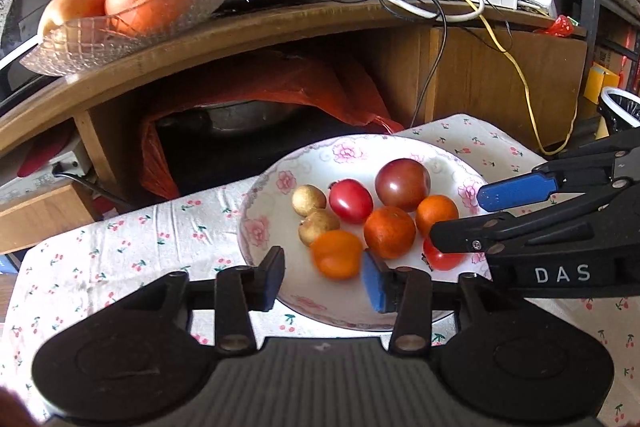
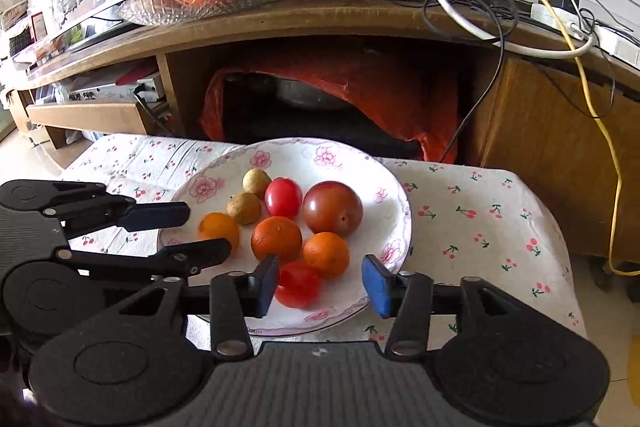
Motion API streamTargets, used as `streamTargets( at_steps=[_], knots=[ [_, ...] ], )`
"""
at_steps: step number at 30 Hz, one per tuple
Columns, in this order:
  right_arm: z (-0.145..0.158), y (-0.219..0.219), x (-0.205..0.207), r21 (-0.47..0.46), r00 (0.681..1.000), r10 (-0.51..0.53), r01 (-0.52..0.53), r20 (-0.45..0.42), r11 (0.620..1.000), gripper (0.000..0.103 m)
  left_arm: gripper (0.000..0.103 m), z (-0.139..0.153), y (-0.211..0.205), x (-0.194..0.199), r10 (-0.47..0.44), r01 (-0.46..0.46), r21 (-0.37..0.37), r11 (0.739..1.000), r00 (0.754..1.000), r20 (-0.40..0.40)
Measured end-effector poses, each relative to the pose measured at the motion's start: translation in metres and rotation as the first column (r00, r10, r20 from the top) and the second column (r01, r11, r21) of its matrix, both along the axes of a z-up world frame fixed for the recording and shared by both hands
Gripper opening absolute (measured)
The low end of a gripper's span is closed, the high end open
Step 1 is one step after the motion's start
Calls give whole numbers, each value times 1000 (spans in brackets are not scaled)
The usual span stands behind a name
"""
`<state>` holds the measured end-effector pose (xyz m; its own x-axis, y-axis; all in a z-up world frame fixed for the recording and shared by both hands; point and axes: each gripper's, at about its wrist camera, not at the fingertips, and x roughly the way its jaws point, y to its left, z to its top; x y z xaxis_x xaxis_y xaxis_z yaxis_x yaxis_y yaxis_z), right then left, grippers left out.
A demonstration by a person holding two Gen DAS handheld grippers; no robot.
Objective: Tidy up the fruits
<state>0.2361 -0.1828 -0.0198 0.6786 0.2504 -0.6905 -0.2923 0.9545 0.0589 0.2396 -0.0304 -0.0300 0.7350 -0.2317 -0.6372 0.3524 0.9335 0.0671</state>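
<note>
With both the left gripper [image 1: 323, 277] and right gripper [image 2: 320, 281] spread empty over the plate's [image 2: 394, 187] near edge, crowded fruit could be nudged and roll off.

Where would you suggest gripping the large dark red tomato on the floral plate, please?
Grip the dark red tomato across its widest middle, coming down from above. It is round and smooth, and a small orange and a red tomato crowd its left and near sides, so align the fingers front-to-back, towards the plate rim.
</note>
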Motion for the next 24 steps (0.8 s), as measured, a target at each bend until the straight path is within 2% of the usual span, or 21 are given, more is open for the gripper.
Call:
streamTargets(
  at_steps=[6,11,15,16,19,24],
  knots=[
    [15,-10,-6,39,998,-55,53,31,998,43,59,13,8,-11,36,-36,-19,999,999,15],
    [34,-17,-19,75,995,-93,90,45,993,45,77,31,18,-33,80,-78,-37,996,995,53],
    [45,-13,-41,79,995,-99,97,21,992,45,101,42,27,-58,152,-148,-56,987,986,73],
    [47,-10,-49,70,995,-97,95,19,993,46,103,44,29,-65,167,-162,-55,985,983,81],
    [54,-6,-78,69,995,-100,99,13,993,50,103,48,35,-83,202,-199,-43,979,976,87],
    [58,-3,-117,100,991,-136,136,-7,986,51,103,54,44,-115,234,-231,-52,972,970,62]
  ],
)
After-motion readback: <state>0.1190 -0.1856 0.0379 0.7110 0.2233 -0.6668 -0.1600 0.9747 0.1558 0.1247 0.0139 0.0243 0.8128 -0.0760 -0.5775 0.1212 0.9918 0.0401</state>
